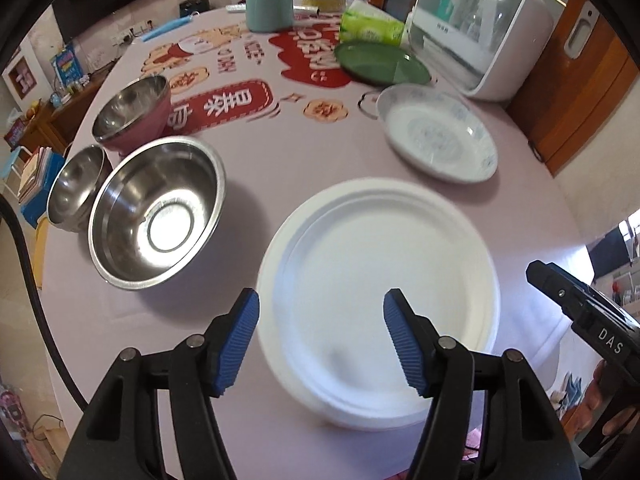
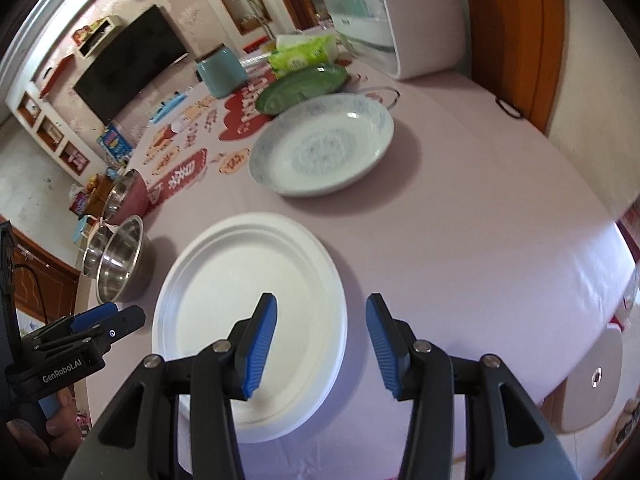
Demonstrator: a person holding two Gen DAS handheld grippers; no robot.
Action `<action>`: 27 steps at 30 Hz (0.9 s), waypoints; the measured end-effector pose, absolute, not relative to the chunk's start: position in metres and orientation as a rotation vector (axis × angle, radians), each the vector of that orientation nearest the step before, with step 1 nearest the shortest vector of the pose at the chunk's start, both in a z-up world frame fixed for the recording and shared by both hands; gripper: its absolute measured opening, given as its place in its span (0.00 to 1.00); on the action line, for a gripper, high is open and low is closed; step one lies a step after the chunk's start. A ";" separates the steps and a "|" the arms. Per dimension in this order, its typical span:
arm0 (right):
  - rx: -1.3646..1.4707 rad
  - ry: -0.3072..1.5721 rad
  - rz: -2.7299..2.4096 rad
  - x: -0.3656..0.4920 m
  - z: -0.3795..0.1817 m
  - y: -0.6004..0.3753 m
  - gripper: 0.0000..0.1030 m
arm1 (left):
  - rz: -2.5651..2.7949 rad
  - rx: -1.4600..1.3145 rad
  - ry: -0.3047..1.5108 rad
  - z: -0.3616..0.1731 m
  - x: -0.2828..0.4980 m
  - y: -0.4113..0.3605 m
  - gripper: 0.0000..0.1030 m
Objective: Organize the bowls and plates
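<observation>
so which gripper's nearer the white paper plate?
Hard to separate; the right looks slightly nearer. Right gripper, open, straddles the white paper plate's right rim. Left gripper, open, hovers over the plate's near-left part.

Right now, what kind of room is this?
Probably a home living and dining room: a table set with plates and steel bowls, a television on the wall, and a countertop dish sterilizer.
</observation>
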State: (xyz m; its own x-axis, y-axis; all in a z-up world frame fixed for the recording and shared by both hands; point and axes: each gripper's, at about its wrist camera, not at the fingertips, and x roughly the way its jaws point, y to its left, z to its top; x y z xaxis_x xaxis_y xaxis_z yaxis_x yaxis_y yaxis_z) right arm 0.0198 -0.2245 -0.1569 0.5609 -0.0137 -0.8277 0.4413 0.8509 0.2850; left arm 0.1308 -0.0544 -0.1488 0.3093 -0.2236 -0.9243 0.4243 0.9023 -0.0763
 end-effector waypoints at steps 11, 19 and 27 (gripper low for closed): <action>0.444 0.916 -0.134 0.042 -0.143 -0.274 0.45 | -0.377 0.131 1.136 -0.128 0.127 -0.104 0.68; 0.410 0.885 -0.063 0.058 -0.132 -0.317 0.45 | -0.340 0.087 1.106 -0.117 0.130 -0.142 0.72; 0.374 0.868 0.022 0.076 -0.130 -0.352 0.45 | -0.288 0.029 1.080 -0.118 0.138 -0.170 0.76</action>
